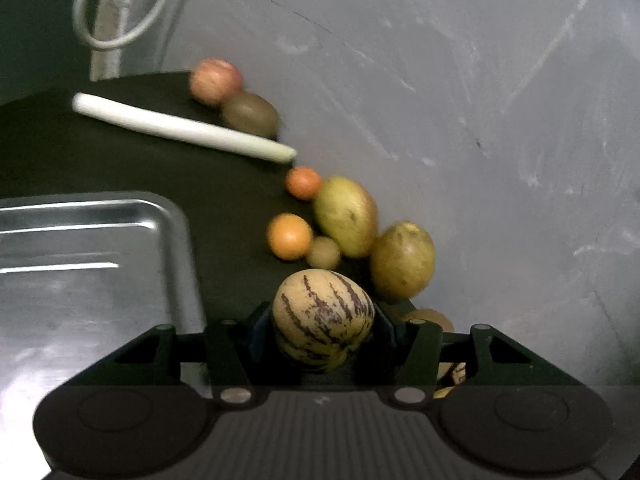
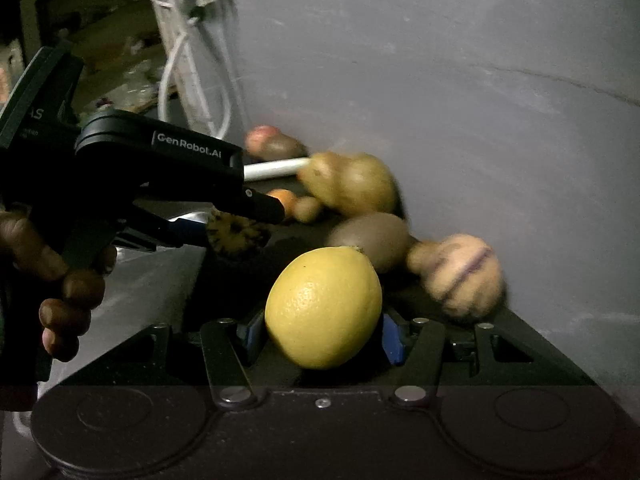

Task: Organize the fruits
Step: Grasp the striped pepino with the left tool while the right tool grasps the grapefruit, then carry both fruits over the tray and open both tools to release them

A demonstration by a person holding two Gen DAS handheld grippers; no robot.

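My left gripper point(image 1: 323, 330) is shut on a cream fruit with purple stripes point(image 1: 323, 320), held above the dark table just right of the metal tray point(image 1: 92, 280). The same gripper shows in the right wrist view point(image 2: 240, 228), still holding that fruit point(image 2: 236, 236). My right gripper point(image 2: 320, 332) is shut on a yellow lemon point(image 2: 323, 307). On the table along the wall lie two oranges point(image 1: 289, 236), green-yellow fruits point(image 1: 346, 216), a kiwi point(image 1: 251, 115), an apple point(image 1: 216, 81), another striped fruit point(image 2: 460, 276) and a brown kiwi point(image 2: 370, 238).
A white stalk point(image 1: 180, 128) lies across the dark table. The grey wall point(image 1: 480, 120) runs close along the right of the fruit. A white cable loop point(image 1: 120, 8) hangs at the back left. A person's hand point(image 2: 60, 280) grips the left gripper's handle.
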